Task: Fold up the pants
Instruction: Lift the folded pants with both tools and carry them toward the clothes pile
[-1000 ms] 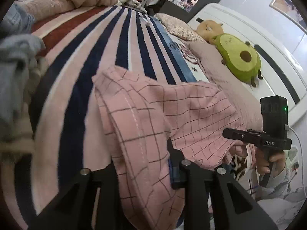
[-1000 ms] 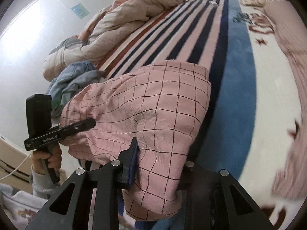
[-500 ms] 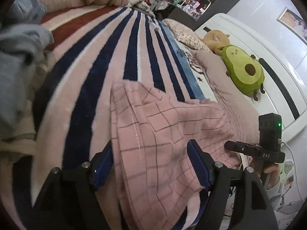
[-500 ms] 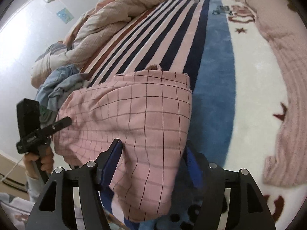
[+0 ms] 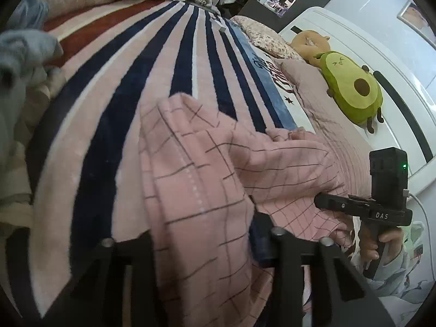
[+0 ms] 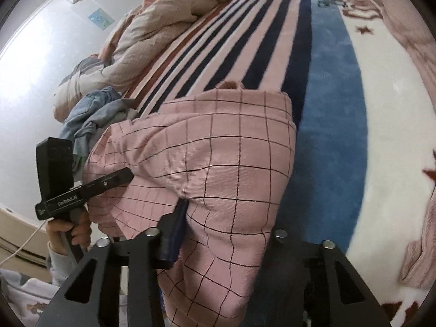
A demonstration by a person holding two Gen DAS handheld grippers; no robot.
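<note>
Left wrist: pink checked pants (image 5: 207, 179) on striped blanket (image 5: 152, 87), avocado plush (image 5: 351, 92) beyond

Left wrist view: the right tool (image 5: 362, 212) bears the white letters "DAS" on its black side rail. Right wrist view: the left tool (image 6: 81, 190) carries small white lettering reading roughly "GenRobot.AI" on its rail. Cursive script on the bed's blue blanket stripe (image 6: 331, 0) is too blurred to read.
</note>
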